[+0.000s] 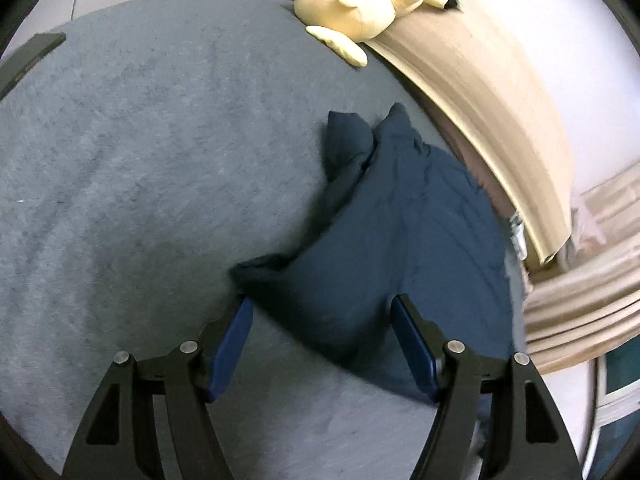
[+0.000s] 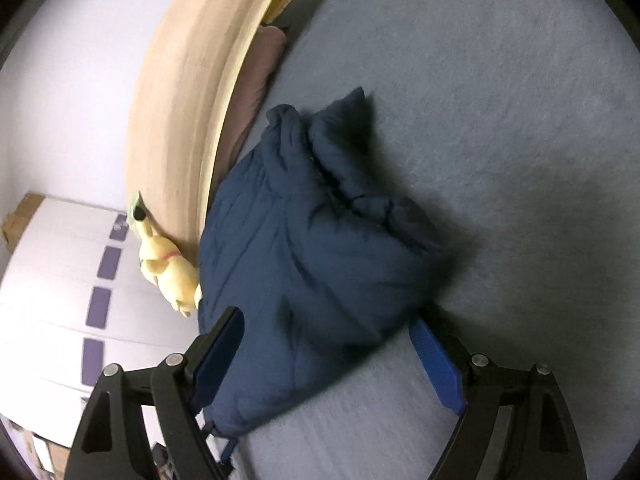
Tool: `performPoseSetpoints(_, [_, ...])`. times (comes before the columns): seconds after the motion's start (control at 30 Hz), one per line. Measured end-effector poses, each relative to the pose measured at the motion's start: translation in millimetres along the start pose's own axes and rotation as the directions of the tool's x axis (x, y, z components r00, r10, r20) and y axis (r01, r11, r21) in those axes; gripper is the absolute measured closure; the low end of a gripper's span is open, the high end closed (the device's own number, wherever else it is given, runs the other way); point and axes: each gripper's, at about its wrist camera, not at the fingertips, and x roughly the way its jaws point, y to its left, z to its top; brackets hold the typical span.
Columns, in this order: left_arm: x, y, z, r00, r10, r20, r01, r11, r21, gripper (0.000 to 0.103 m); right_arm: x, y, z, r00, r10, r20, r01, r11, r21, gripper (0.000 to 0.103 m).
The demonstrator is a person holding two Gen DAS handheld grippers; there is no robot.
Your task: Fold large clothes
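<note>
**Ana:** Across the grey bed cover (image 1: 132, 152), what's the state of play? Biggest thing first.

**Ben:** That cover fills nearly all of both views. A wooden headboard (image 1: 480, 92) runs along one edge of it, and a yellow plush toy (image 1: 360, 4) lies at the headboard's end. The navy padded jacket (image 2: 304, 248) lies bunched on the cover, just beside the headboard, two floppy ends poking up at its far side.

**Ana:** And the tools?

**Ben:** The left hand-held gripper (image 1: 322, 310) is spread, its pads either side of the jacket's near edge but not pressing on it. The right hand-held gripper (image 2: 328, 322) is also spread, the jacket's near bulge sitting between its fingers, not pinched. Neither holds anything.

**Ana:** So which step is this?

**Ben:** I'd judge it's between grasps: the jacket is lumped, not flat, and no tidy fold is visible yet.

**Ana:** What does the next move call for?

**Ben:** Probably each gripper picking a clear edge or corner and pinching only the outer layers. The padding looks thick and slippery, so a shallow bite may slide off.
</note>
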Motion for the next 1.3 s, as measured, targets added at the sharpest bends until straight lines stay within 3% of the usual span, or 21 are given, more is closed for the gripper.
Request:
performPoseSetpoints(0.03, [1.2,0.3,2.3,1.0,0.018,0.011,-0.018,1.0,0.01,0.065,8.9,2.2,1.1,1.0,-0.014,0.002,0.014,1.0,-0.011,0.054])
performPoseSetpoints(0.07, [4.4,0.6,4.0,1.0,0.026,-0.015,-0.026,0.999,0.025,0.075,12.6,6.2,0.8,0.999,-0.054,0.0,0.054,0.998,-0.039,0.063])
performPoseSetpoints(0.13, [3.0,0.5,4.5,1.0,0.028,-0.009,-0.028,0.999,0.023,0.085,2.3,20.2,0.5,0.998,-0.06,0.017,0.061,0.991,-0.12,0.078])
performPoseSetpoints(0.2, [3.4,-0.6,0.5,0.998,0.057,0.01,-0.057,0.997,0.048,0.086,-7.1,43.3,-5.4,0.995,-0.081,0.05,0.09,0.969,-0.23,0.079])
performPoseSetpoints(0.27, [16.8,5.4,-0.8,0.998,0.054,-0.015,-0.053,0.998,0.034,0.085,-5.0,39.8,-6.6,0.993,-0.114,0.042,0.121,0.958,-0.259,0.079])
performPoseSetpoints(0.33, [17.1,3.6,-2.2,0.998,0.064,-0.006,-0.064,0.997,0.053,0.084,15.8,5.9,-3.0,0.989,-0.146,-0.023,0.14,0.976,-0.165,0.061])
performPoseSetpoints(0.37, [17.2,1.7,-2.0,0.997,0.073,-0.002,-0.073,0.995,0.067,0.083,15.8,-2.8,-2.7,0.994,-0.104,-0.021,0.1,0.986,-0.132,0.06])
performPoseSetpoints(0.4, [15.5,-2.8,-1.4,0.996,0.092,0.001,-0.092,0.991,0.093,0.078,13.9,-4.5,-3.0,0.997,-0.078,-0.015,0.076,0.99,-0.122,0.052])
performPoseSetpoints(0.43, [12.7,-4.9,-0.6,0.995,0.102,0.006,-0.102,0.989,0.103,0.073,9.6,-2.9,-3.3,0.997,-0.075,-0.003,0.074,0.99,-0.122,0.037])
performPoseSetpoints(0.47, [7.5,-5.9,0.5,0.994,0.106,0.011,-0.106,0.989,0.103,0.072,5.5,0.0,-3.3,0.998,-0.07,0.005,0.07,0.989,-0.131,0.031])
performPoseSetpoints(0.5, [0.0,-6.2,1.2,0.993,0.115,0.01,-0.115,0.989,0.095,0.063,-4.2,1.0,-3.0,0.998,-0.061,0.018,0.063,0.987,-0.147,0.025])
performPoseSetpoints(0.63, [-30.4,-13.1,5.1,0.979,0.182,0.097,-0.192,0.975,0.115,0.034,-37.1,12.7,-3.2,0.99,-0.091,0.111,0.11,0.976,-0.186,0.025])
performPoseSetpoints(0.73, [-38.2,-34.6,6.3,0.959,0.241,0.146,-0.269,0.939,0.216,0.033,-59.1,35.9,-11.0,0.972,-0.105,0.209,0.159,0.953,-0.259,0.025])
performPoseSetpoints(0.87, [-34.5,-64.9,-2.8,0.951,0.251,0.181,-0.297,0.904,0.309,0.033,-64.4,87.0,-30.0,0.97,-0.083,0.227,0.175,0.889,-0.422,0.025])
performPoseSetpoints(1.03, [-31.8,-77.0,-9.1,0.949,0.247,0.196,-0.304,0.878,0.368,0.033,-43.0,122.5,-52.5,0.977,-0.108,0.184,0.196,0.792,-0.578,0.024])
performPoseSetpoints(1.23, [-28.6,-79.0,-9.7,0.949,0.247,0.194,-0.305,0.873,0.38,0.033,-6.7,119.9,-63.7,0.978,-0.166,0.125,0.208,0.764,-0.611,0.024])
performPoseSetpoints(1.3, [-22.7,-76.9,-8.9,0.948,0.255,0.189,-0.31,0.872,0.378,0.033,10.8,110.4,-60.4,0.973,-0.209,0.096,0.223,0.758,-0.613,0.019])
